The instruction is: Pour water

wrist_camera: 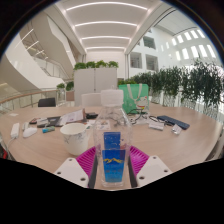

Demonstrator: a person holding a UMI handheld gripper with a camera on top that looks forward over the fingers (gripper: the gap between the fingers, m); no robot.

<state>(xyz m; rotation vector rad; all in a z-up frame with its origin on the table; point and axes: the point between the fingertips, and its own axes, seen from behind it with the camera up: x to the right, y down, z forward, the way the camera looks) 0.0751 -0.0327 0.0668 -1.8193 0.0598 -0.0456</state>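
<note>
A clear plastic water bottle (113, 150) with a blue label and a white cap stands upright between my fingers. My gripper (112, 162) is shut on the bottle, with the magenta pads (88, 158) pressing its sides at label height. A white cup (74, 137) sits on the wooden table (40, 150) just left of the bottle, slightly beyond the left finger. The bottle's base is hidden below the fingers, so I cannot tell whether it rests on the table.
Behind the bottle lie papers, pens and small dark items (165, 122) scattered across the table. A green container (133, 97) and a white box (94, 99) stand at the far edge, with planters (97, 75) and leafy plants (185, 85) beyond.
</note>
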